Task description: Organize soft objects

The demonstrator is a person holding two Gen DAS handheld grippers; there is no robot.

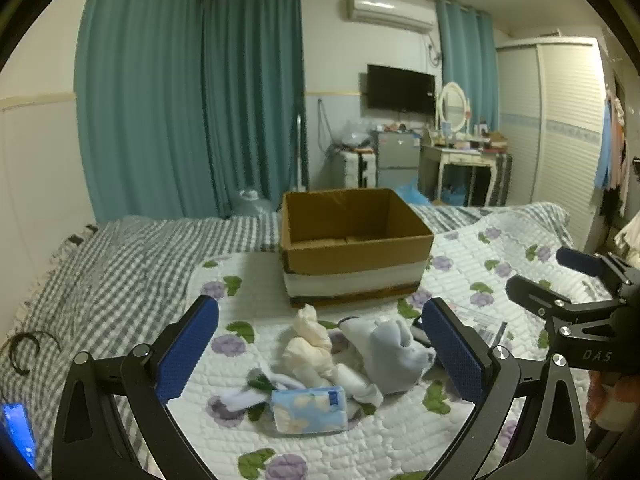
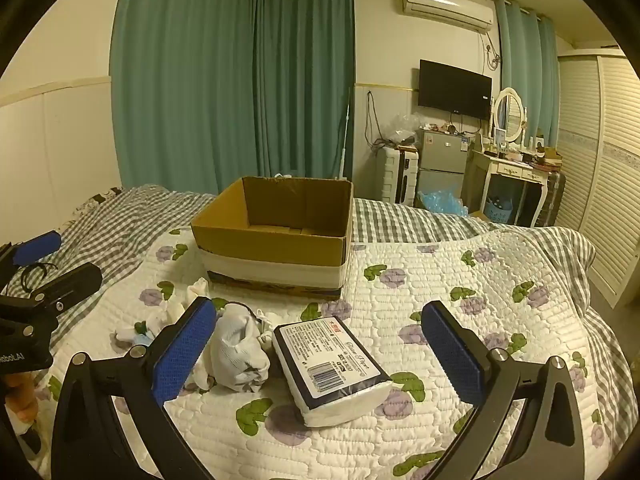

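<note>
The left gripper [image 1: 320, 356] hangs with fingers [image 1: 184, 354] spread wide and empty above a heap of socks [image 1: 352, 356] and a small blue tissue pack [image 1: 308, 408] on the quilt [image 1: 248, 280]. Past the heap an open box [image 1: 352, 240] stands on the bed. Farther right, the right gripper [image 2: 318, 354] hovers released over a wrapped tissue brick [image 2: 332, 364], with a white sock bundle [image 2: 236, 356] just left of it.

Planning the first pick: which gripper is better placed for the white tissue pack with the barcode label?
Right gripper: the white tissue pack lies between its open fingers; the left gripper faces the sock pile.
</note>
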